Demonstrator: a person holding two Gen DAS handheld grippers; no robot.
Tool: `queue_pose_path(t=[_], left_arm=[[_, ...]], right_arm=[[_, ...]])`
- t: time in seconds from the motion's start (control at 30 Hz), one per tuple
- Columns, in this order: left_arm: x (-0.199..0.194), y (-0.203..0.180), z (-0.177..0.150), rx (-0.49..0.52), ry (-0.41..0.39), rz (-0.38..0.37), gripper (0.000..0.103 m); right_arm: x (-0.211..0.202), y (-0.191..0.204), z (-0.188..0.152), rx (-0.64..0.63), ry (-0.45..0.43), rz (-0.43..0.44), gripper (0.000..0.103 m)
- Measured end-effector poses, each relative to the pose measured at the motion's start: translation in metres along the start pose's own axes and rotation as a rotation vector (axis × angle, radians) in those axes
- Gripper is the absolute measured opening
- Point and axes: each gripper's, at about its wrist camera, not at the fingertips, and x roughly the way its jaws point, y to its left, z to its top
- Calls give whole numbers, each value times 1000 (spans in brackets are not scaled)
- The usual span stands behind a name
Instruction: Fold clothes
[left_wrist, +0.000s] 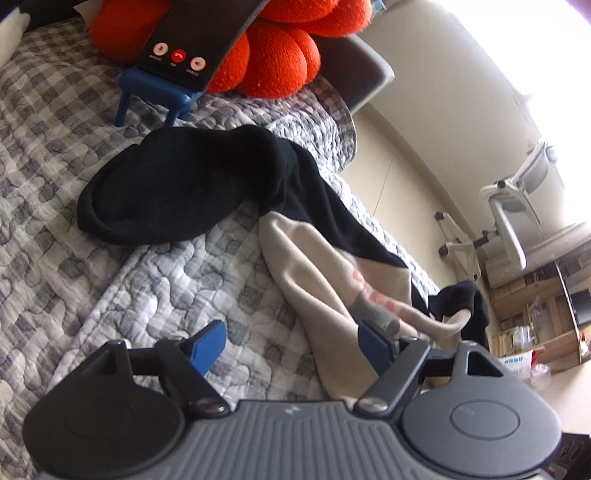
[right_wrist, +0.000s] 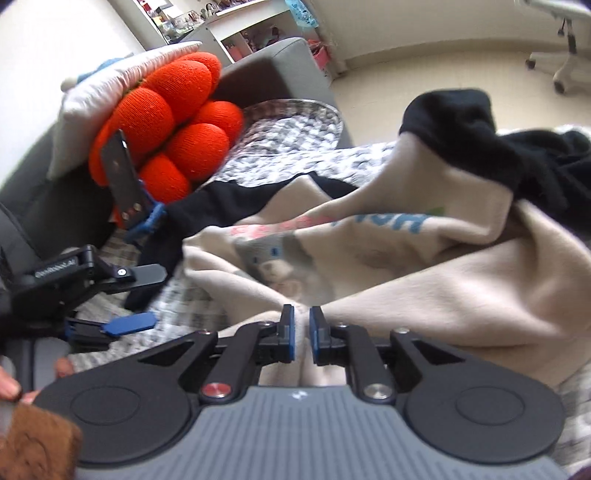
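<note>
- Sweatshirt, beige fleece with black sleeves and a teddy-bear print (right_wrist: 424, 258), lies rumpled across the grey-and-white checked quilt (left_wrist: 110, 258) on the bed, one black sleeve or hood (left_wrist: 166, 192) spread toward the orange plush cushion (left_wrist: 273, 55), the other black cuff (left_wrist: 461, 302) hanging near the bed edge.
- Right gripper (right_wrist: 301, 332) has its blue pads drawn narrow with a ridge of beige cloth rising between them; I judge it pinched on the sweatshirt's lower body, though motion blur leaves the contact itself slightly unsure.
- Left gripper (left_wrist: 291, 347) stands wide apart, one blue pad over the quilt, the other just at the beige fabric's edge, holding nothing.
- Step in hand, as I read it: taking hold of the garment with both tools so it can be lifted and spread flat, since the cloth is bunched and shows no tidy fold.
- Next move calls for the left gripper to close on the near beige edge, then both pulling apart evenly to take out the creases.
- Care is needed near the dark phone on its small blue stand (left_wrist: 159, 92), which sits close to the spread black part.
</note>
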Motion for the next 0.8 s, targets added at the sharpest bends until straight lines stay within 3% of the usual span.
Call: queue_pose_path(t=[0.03, 0.1, 0.17, 0.37, 0.53, 0.8], left_arm=[[2, 0, -1, 9, 17, -1, 79], [7, -1, -3, 21, 48, -9, 79], [11, -2, -5, 24, 76, -21, 79], [12, -9, -10, 46, 91, -25, 79], [12, -7, -9, 33, 86, -17, 79], [11, -2, -7, 4, 108, -24, 79]], right_arm=[[-2, 0, -1, -17, -2, -11, 16], [-7, 2, -1, -42, -6, -10, 34], [-14, 7, -1, -71, -20, 7, 42], [-32, 33, -2, -179, -38, 102, 42], [-20, 62, -14, -262, 34, 199, 42], [18, 77, -41, -390, 156, 24, 42]])
